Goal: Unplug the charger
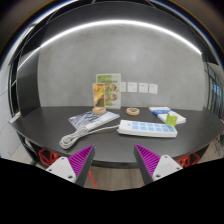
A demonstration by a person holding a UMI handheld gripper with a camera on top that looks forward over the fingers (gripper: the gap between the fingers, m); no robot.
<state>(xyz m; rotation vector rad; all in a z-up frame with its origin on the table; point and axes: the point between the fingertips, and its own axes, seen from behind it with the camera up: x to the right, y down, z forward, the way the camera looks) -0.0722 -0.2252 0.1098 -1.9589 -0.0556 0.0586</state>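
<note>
- Gripper view: the tool (110,160) hangs released, its two pink pads (78,158) spread wide apart with nothing between them.
- The fingers sit short of the near edge of the dark surface (60,122), so the tool is well apart from everything that lies on it.
- A white power strip (145,128) lies flat on the surface, beyond the fingers and a little to the right; this is most likely where the charger sits.
- At the strip's right end a small white and green block (171,119) stands up from it. It may be the charger, plugged in, but it is too small to tell for certain.
- To the left of the strip a flat grey device (92,121) rests on the surface, and a white cable (72,138) curls from it toward the near edge.
- Behind these stand an upright printed card (105,93) and a small roll of tape (133,110); a flat blue and white packet (161,112) lies to the right. White wall sockets (140,88) show on the wall beyond.
- Progress, as I judge it: nothing of the task is done yet. The block looks seated in the strip and the tool touches nothing.
- What is left: the approach across the surface to the strip's right end, the grasp on the plug body, and the pull clear of the socket.
</note>
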